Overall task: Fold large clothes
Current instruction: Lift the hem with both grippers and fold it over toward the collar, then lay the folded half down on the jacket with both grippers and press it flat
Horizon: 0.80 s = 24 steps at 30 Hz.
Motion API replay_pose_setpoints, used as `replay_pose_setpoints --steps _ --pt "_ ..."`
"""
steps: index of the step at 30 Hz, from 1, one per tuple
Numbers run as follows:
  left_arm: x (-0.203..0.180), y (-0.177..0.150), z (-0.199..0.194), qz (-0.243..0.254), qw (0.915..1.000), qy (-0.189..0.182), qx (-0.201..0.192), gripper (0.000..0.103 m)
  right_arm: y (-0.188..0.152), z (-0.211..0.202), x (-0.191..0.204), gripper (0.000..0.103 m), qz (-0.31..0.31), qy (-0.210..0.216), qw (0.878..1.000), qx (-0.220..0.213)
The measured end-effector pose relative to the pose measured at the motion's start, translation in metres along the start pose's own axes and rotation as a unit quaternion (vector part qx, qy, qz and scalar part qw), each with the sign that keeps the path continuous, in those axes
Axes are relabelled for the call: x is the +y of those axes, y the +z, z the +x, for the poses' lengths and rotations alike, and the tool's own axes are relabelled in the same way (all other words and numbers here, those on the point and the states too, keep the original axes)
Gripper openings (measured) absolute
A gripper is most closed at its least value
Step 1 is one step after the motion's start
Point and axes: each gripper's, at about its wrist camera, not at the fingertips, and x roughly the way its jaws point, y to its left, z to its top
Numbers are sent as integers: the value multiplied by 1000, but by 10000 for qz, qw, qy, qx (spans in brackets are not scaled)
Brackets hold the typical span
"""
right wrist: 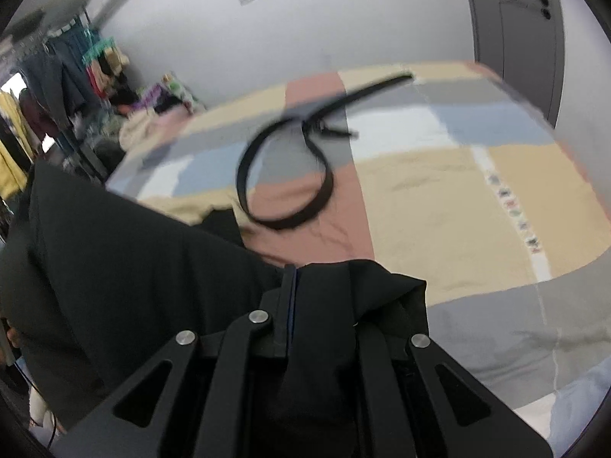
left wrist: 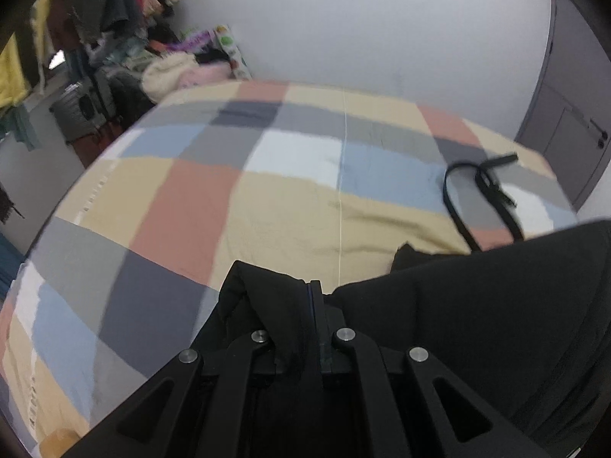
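A large black garment (left wrist: pixel 477 305) hangs between my two grippers above a bed with a checked cover (left wrist: pixel 267 175). My left gripper (left wrist: pixel 311 290) is shut on one edge of the black garment, with cloth bunched over its left finger. My right gripper (right wrist: pixel 294 271) is shut on the other edge of the black garment (right wrist: pixel 114 252), with cloth draped over its right finger. A black belt-like strap (right wrist: pixel 305 160) of the garment lies looped on the cover beyond the cloth; it also shows in the left wrist view (left wrist: pixel 481 191).
The checked cover (right wrist: pixel 439 191) spreads across the bed. Piled clothes and bags (left wrist: pixel 179 68) and hanging clothes (left wrist: pixel 107 11) stand at the far left by the white wall. A grey door (right wrist: pixel 523 38) is at the far right.
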Motion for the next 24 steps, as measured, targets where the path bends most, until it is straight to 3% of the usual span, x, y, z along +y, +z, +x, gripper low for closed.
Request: replay_pose_setpoints --steps 5,9,13,17,19,21,24 --pt "-2 -7 21 -34 10000 82 13 6 -5 11 2 6 -92 71 9999 21" --pt "-1 -7 20 -71 10000 -45 30 6 -5 10 -6 7 194 280 9993 118" --pt "11 -14 12 -49 9985 -494 250 6 -8 1 -22 10 825 687 9934 404" --pt "37 -24 -7 -507 9915 -1115 443 9 -15 -25 -30 20 1149 837 9875 683" --pt "50 -29 -17 -767 9856 -1402 548 14 -20 -39 -31 34 1162 879 9858 835" --pt "67 -37 -27 -1112 9747 -1755 827 37 -25 -57 -35 48 1228 839 9848 903" --pt "84 -48 -52 -1223 9688 -2000 808 51 -32 -88 -35 53 1066 616 9888 843"
